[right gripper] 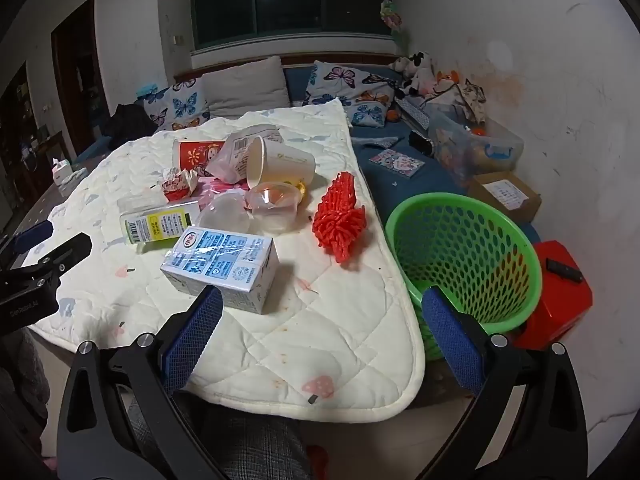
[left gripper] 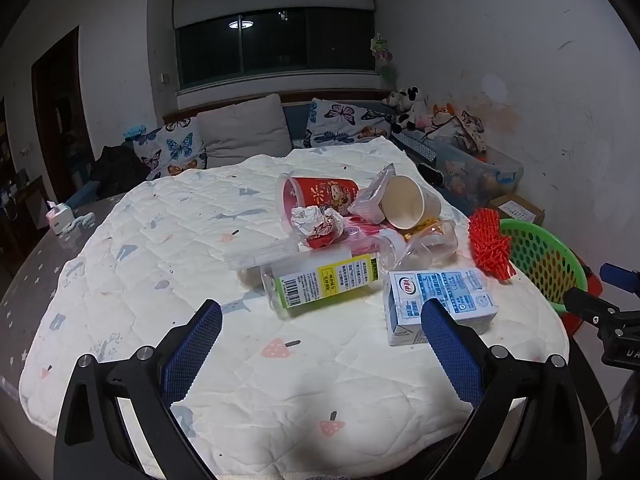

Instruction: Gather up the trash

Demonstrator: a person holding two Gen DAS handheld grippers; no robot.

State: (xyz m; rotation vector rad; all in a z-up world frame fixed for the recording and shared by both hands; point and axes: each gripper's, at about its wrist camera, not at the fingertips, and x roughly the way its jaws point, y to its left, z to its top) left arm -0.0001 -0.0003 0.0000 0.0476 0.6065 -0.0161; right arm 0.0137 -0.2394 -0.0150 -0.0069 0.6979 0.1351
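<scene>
Trash lies on a white quilted table cover [left gripper: 160, 264]: a blue-white milk carton [left gripper: 436, 300] [right gripper: 224, 264], a clear bottle with a yellow-green label [left gripper: 320, 284] [right gripper: 160, 226], a red cup [left gripper: 320, 196] [right gripper: 196, 154], a beige paper cup [left gripper: 408, 202] [right gripper: 280, 162], clear plastic cups [left gripper: 428, 244] [right gripper: 272, 204], a crumpled wrapper [left gripper: 316, 224] and a red foam net [left gripper: 490, 244] [right gripper: 340, 216]. A green basket [right gripper: 464, 256] [left gripper: 544, 256] stands off the table's right edge. My left gripper [left gripper: 322, 312] is open and empty, just short of the bottle and carton. My right gripper [right gripper: 322, 300] is open and empty, near the carton.
A sofa with butterfly cushions [left gripper: 172, 148] and plush toys [left gripper: 412, 112] stands behind the table. A clear storage bin [right gripper: 476, 148], a cardboard box [right gripper: 504, 196] and a red stool [right gripper: 560, 292] sit at the right. A tissue box [left gripper: 60, 216] is at the left.
</scene>
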